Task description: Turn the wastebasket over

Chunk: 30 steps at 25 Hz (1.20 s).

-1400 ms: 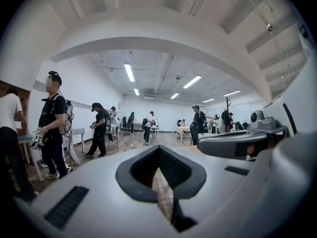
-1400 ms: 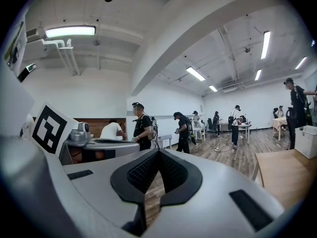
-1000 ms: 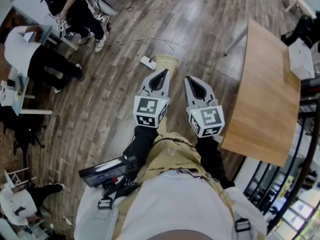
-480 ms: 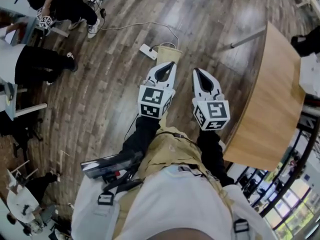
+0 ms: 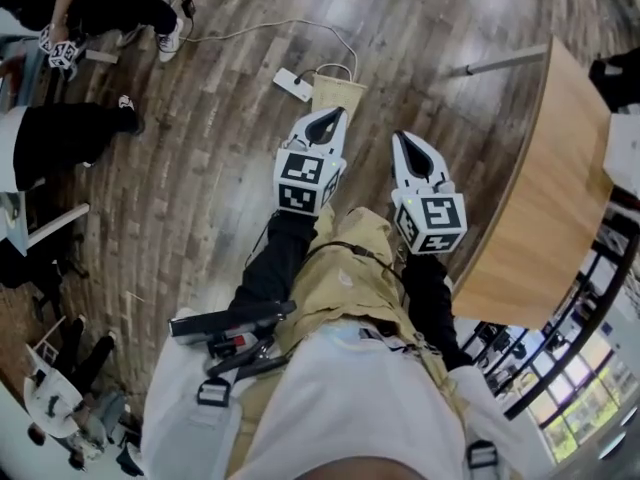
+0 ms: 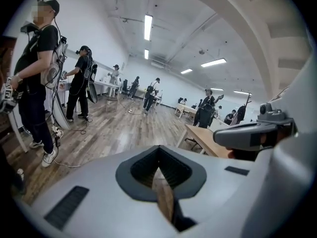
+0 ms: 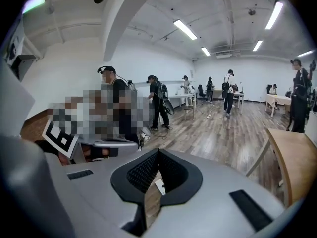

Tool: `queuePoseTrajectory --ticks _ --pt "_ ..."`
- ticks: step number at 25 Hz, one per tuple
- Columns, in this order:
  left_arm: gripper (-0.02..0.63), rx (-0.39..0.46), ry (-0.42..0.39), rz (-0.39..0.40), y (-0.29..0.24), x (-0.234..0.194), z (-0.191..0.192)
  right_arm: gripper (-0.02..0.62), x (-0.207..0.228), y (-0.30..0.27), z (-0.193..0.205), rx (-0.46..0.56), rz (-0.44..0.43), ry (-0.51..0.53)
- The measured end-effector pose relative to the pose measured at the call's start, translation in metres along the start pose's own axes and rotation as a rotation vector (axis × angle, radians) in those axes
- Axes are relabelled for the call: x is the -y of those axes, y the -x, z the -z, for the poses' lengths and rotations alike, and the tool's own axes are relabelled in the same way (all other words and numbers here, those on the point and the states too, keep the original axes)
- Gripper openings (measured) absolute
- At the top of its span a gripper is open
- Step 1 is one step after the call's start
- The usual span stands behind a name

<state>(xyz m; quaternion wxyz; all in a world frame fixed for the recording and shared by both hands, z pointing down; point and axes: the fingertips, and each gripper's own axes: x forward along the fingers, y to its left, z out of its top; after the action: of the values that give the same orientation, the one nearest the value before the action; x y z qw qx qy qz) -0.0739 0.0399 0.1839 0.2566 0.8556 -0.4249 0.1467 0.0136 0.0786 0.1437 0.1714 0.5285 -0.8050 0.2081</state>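
A beige wastebasket (image 5: pixel 337 92) stands on the wooden floor in the head view, straight ahead of me. My left gripper (image 5: pixel 331 116) is held over its near side, jaws shut with nothing between them. My right gripper (image 5: pixel 402 138) hangs beside it to the right, over bare floor, also shut and empty. In the left gripper view the shut tips (image 6: pixel 158 150) frame a narrow strip of tan surface. In the right gripper view the tips (image 7: pixel 157 153) frame floorboards and a white power strip (image 7: pixel 159 185).
A white power strip (image 5: pixel 292 84) with a cable (image 5: pixel 262 26) lies just left of the basket. A wooden table (image 5: pixel 545 188) stands close on the right, with its metal leg (image 5: pixel 495 63) near the basket. People stand and sit at the left (image 5: pixel 60 138).
The view has moved forward and tilted further down. Both grippers have come along side by side towards the wastebasket, still shut. The table edge is closer on the right.
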Motion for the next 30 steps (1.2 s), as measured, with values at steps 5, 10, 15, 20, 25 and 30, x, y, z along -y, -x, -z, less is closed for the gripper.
queuePoseTrajectory --ticks 5,10,15,20,25,30 --pt "0.002 -0.107 0.011 -0.021 -0.024 -0.025 0.036 0.020 0.011 -0.018 0.025 -0.069 -0.004 -0.043" --pt "0.002 -0.269 -0.033 -0.020 -0.046 -0.043 0.104 0.021 0.028 -0.041 0.062 -0.130 -0.056 -0.066" --pt "0.002 -0.353 -0.028 -0.044 -0.053 -0.069 0.145 0.021 0.039 -0.072 0.089 -0.188 -0.095 -0.061" --pt "0.002 -0.343 -0.006 -0.094 -0.097 -0.097 0.172 0.021 0.059 -0.126 0.137 -0.235 -0.126 -0.073" --pt "0.002 -0.422 -0.037 -0.057 -0.143 -0.112 0.235 0.021 0.073 -0.178 0.218 -0.336 -0.156 -0.125" --pt "0.002 -0.512 -0.128 0.006 -0.172 -0.124 0.306 0.021 0.090 -0.222 0.289 -0.421 -0.190 -0.105"
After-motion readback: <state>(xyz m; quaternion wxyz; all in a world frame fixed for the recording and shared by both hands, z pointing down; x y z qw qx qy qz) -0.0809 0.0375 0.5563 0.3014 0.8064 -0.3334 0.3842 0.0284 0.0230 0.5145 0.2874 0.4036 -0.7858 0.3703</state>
